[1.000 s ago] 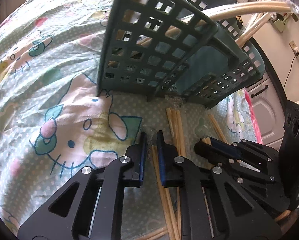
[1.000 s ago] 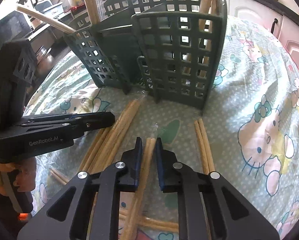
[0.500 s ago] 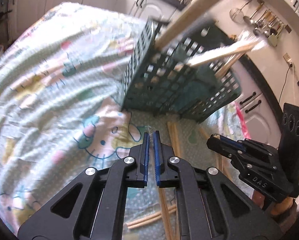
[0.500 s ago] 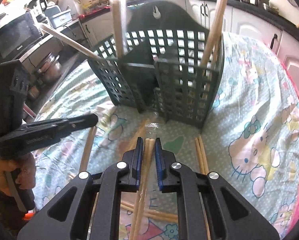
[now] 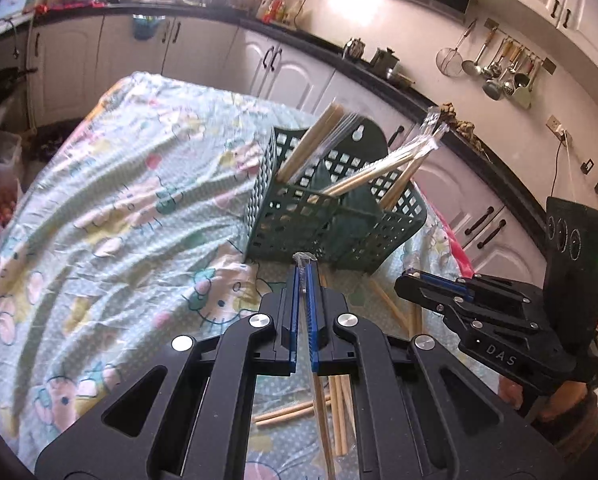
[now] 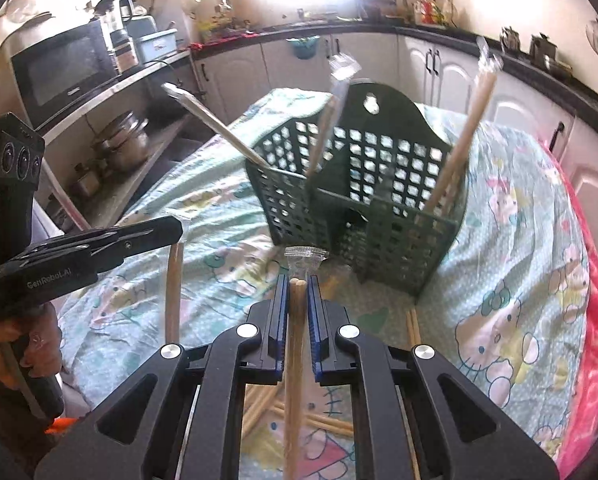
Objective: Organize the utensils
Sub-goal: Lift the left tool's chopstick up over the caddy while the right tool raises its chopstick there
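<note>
A dark green lattice utensil basket point(image 5: 331, 216) point(image 6: 363, 200) stands on the cartoon-print tablecloth point(image 5: 111, 216) with several wrapped chopstick pairs leaning in it. My left gripper point(image 5: 303, 276) is shut on a wrapped chopstick pair point(image 5: 321, 404) that hangs down below the jaws, raised in front of the basket. My right gripper point(image 6: 298, 284) is shut on another wrapped chopstick pair point(image 6: 295, 360), also raised before the basket. Each gripper shows in the other's view: the right point(image 5: 411, 284), the left point(image 6: 175, 228).
More chopstick pairs lie on the cloth point(image 5: 341, 408) point(image 6: 413, 328) below the grippers. Kitchen cabinets and a dark counter point(image 5: 299, 40) ring the table. Hanging ladles point(image 5: 495, 68) are on the wall. A microwave point(image 6: 63, 68) and pots point(image 6: 123, 144) stand at the left.
Both grippers closed on chopstick pairs lying on the cloth and lifted them up and back. The basket now appears smaller and farther away.
</note>
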